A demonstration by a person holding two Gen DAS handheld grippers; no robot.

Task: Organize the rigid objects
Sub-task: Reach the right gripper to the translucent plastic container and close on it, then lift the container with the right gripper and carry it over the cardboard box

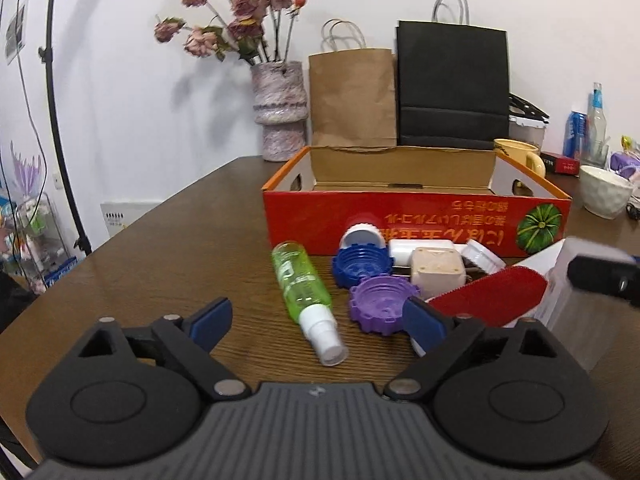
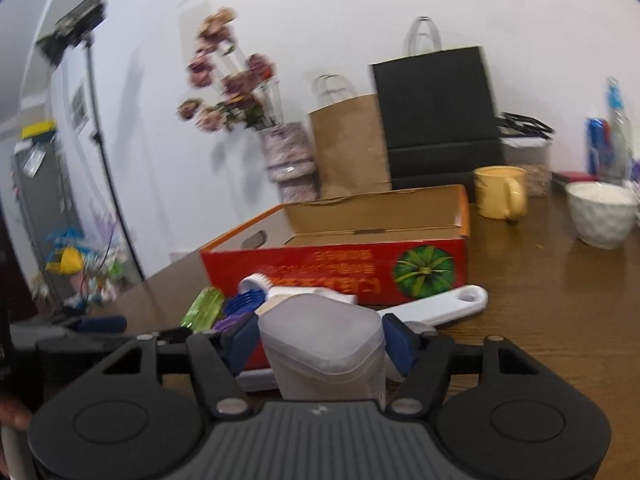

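While right claw point(image 2: 316, 344) brackets frosted translucent plastic container point(image 2: 320, 340), blue pads looking pressed on both flanks: grasping it. Keep squeeze square, lift straight, clear near wall of open red cardboard box point(image 2: 332, 264), then lower inside. Left claw point(image 1: 316, 320) released, empty, hovering over green clear spray bottle point(image 1: 300, 280) lying on brown wooden worktop point(image 1: 160, 264), nozzle toward camera. Container: rounded shoulders, smooth, upright, just before box front. Likely slippery; avoid tilt.

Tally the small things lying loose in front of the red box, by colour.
Green: 1, spray bottle
Blue: 1, toothed cap
Purple: 1, toothed cap
Red and white: 1, brush
White or cream: about 4, partly hidden
Translucent: 1, container, in the right gripper
Total: about 9
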